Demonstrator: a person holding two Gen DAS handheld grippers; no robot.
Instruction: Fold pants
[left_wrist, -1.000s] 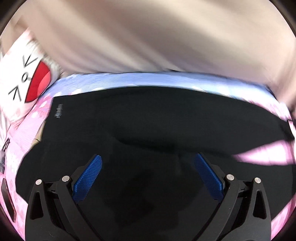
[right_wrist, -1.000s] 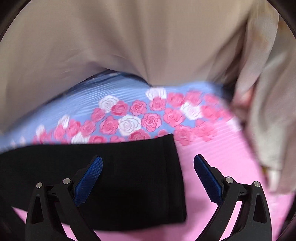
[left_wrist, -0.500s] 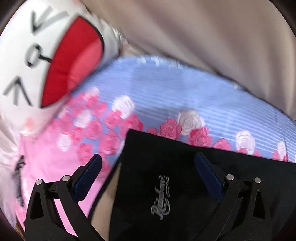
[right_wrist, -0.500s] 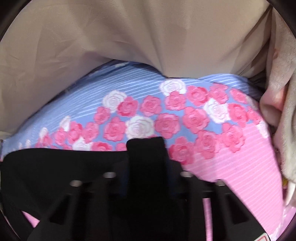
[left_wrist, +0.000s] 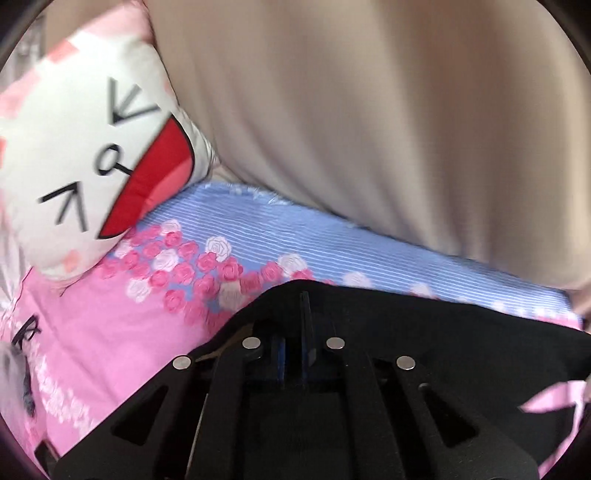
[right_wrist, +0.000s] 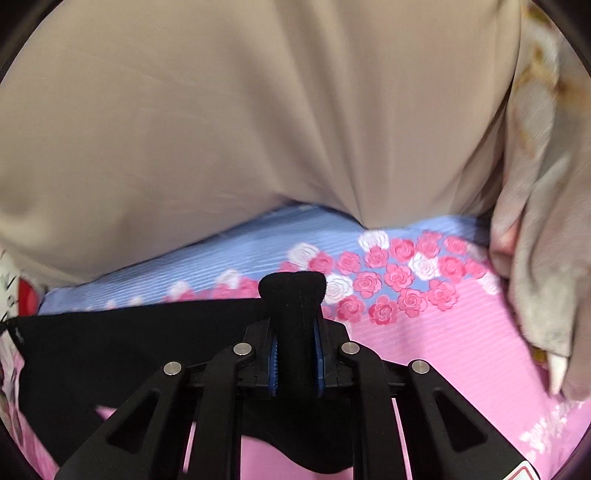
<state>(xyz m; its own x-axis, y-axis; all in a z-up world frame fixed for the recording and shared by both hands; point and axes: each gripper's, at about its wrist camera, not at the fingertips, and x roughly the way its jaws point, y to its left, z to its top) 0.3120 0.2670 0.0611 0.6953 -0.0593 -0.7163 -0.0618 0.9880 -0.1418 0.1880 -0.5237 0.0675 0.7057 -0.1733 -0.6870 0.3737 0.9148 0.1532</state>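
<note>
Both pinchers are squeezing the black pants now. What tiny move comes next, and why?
Probably lift both ends together and carry them across to fold. The right gripper pinches a bunched edge of the pants, the left gripper is shut on the other end, and the rest lies flat on the flowery sheet.

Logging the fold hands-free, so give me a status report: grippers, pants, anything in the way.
Left gripper shut on black fabric pants. Right gripper shut on a bunched pants edge. White cartoon-face pillow lies apart from the pants; nothing blocking.
</note>
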